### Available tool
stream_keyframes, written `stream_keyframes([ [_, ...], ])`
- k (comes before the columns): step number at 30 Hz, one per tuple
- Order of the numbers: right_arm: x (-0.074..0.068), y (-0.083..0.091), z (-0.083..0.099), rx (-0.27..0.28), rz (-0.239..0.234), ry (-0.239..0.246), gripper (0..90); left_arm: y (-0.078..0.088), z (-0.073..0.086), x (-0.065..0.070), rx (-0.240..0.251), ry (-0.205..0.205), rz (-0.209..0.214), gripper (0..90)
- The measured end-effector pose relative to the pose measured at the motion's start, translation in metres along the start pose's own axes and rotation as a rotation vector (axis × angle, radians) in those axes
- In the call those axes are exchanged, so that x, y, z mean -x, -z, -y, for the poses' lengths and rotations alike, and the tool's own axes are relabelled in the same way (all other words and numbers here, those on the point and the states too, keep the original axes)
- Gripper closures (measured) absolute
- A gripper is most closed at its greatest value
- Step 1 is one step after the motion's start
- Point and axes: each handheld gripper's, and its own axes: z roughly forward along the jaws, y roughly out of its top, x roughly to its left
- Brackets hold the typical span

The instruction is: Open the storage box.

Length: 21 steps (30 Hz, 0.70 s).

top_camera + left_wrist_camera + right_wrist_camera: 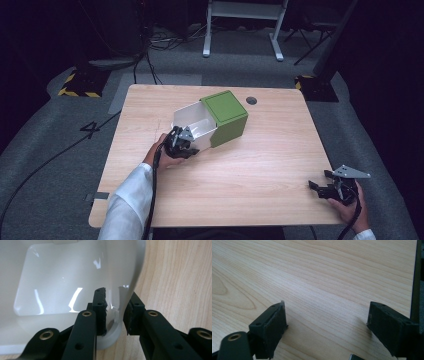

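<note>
Left hand-held gripper [115,315] clamps white tray [62,285] rim; right hand-held gripper [327,327] apart near table [260,165] edge.

Counter [260,165] is carrying one white box [192,122], one green sleeve [226,116]; two tools [181,142] [327,186] working near it.

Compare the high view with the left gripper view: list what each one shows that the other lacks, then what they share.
High view alone: the green sleeve, the right tongs open near the table's corner, both hands, the floor and cables. Left gripper view alone: the close grip, one pad inside the white tray's wall, the other outside, pinching it. Shared: the white tray, the left tongs and the wooden table.
</note>
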Motion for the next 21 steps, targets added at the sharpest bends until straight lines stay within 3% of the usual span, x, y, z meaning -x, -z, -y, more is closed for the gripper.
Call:
stream_keyframes([
  [21, 0.000, 0.000, 0.000, 0.000, 0.001, 0.001, 15.5, 0.002, 0.014, -0.005, -0.010, 0.019, 0.012, 78.1],
])
